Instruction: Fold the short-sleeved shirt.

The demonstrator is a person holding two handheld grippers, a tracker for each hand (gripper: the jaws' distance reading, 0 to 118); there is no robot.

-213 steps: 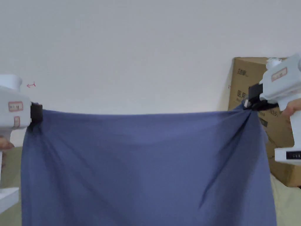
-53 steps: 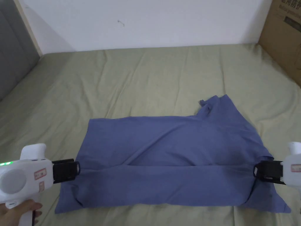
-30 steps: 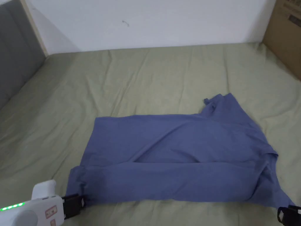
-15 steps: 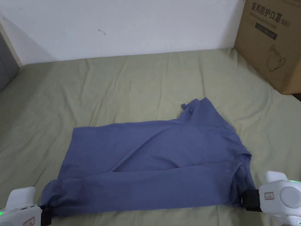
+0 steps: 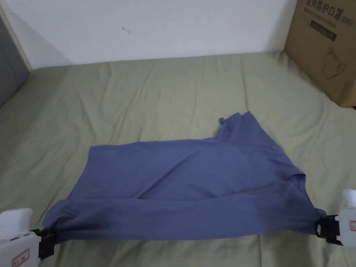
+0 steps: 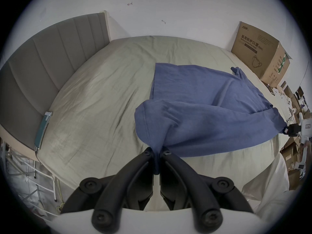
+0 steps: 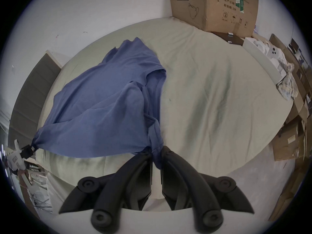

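Shirt [image 5: 194, 187] pinched at both near corners, stretched over the bed [image 5: 156, 94]

Left gripper [image 6: 156, 153] jaws clamped on left corner; right gripper [image 7: 156, 151] jaws clamped on right corner; far part laid on sheet; near edge lifted.

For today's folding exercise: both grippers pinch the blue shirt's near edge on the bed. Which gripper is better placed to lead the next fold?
Probably neither alone. The left gripper and right gripper each clamp one end of the blue shirt, its near edge stretched between them, so carrying it over together seems best.
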